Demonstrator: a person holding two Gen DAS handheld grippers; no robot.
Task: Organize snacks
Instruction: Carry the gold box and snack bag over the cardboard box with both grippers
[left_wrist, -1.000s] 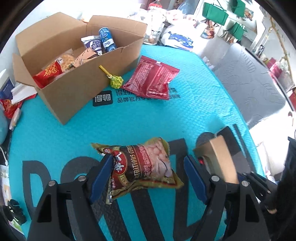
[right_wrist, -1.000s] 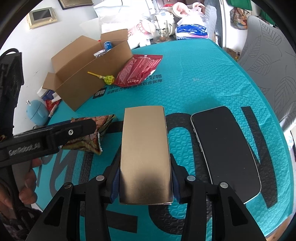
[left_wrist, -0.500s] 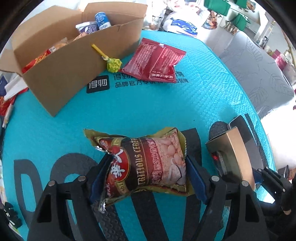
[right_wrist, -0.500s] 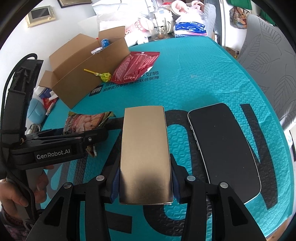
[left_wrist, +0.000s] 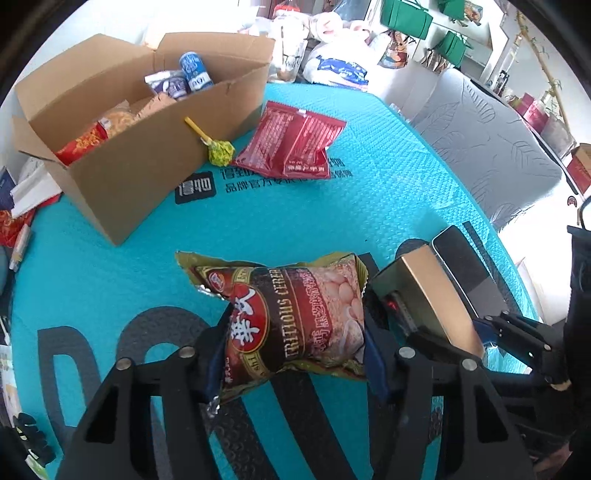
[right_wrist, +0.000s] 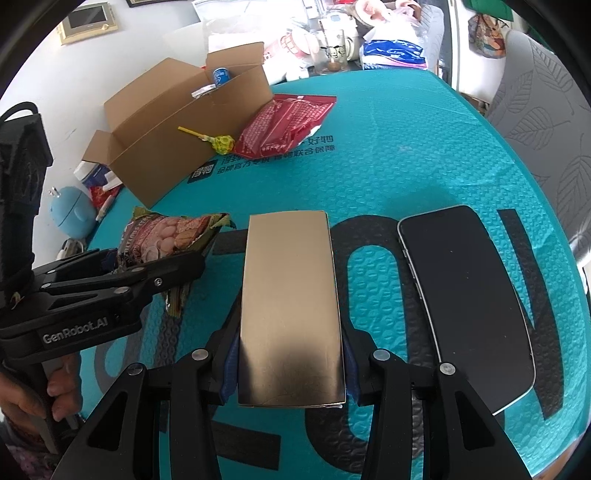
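A cereal snack bag (left_wrist: 295, 306) in dark red and olive lies on the teal table mat (left_wrist: 369, 206). My left gripper (left_wrist: 295, 343) straddles it, and its jaws are closing; the blue pads (left_wrist: 218, 343) press into the bag's sides and pucker it. The right wrist view shows the same bag (right_wrist: 166, 232) in the left gripper (right_wrist: 147, 269). My right gripper (right_wrist: 290, 369) is shut on a flat gold box (right_wrist: 290, 295), held just above the mat. An open cardboard box (left_wrist: 147, 158) holding several snacks stands at the far left.
A red snack packet (left_wrist: 295, 144) and a yellow-green lollipop (left_wrist: 221, 149) lie beside the cardboard box. A black phone (right_wrist: 465, 295) rests on the mat right of the gold box. Clutter lines the table's far edge, and a grey chair (left_wrist: 480, 147) stands to the right.
My left gripper moved forward over the snack bag and its jaws narrowed until the pads met the bag's sides. The right gripper and gold box stayed still.
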